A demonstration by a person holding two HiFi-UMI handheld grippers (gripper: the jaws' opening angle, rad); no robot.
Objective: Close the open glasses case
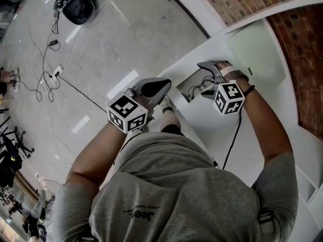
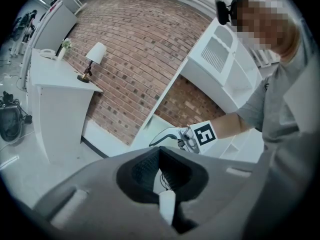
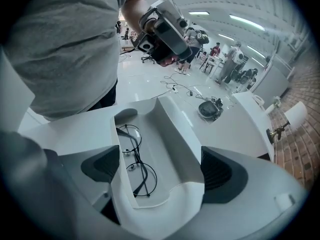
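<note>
An open white glasses case lies on the white table, its lid standing up. Dark thin-rimmed glasses rest in its tray. My right gripper points steeply down over the case with its jaws wide apart. The tray and lid sit between the pads, which do not press on them. In the head view the right gripper hovers over the case. My left gripper hangs just left of the table's edge, jaws together and empty, and faces the right gripper.
A brick wall rises behind the table, with white shelving beside it. A small lamp stands on a white cabinet at the left. Cables and a black device lie on the floor. A black cord runs across the table.
</note>
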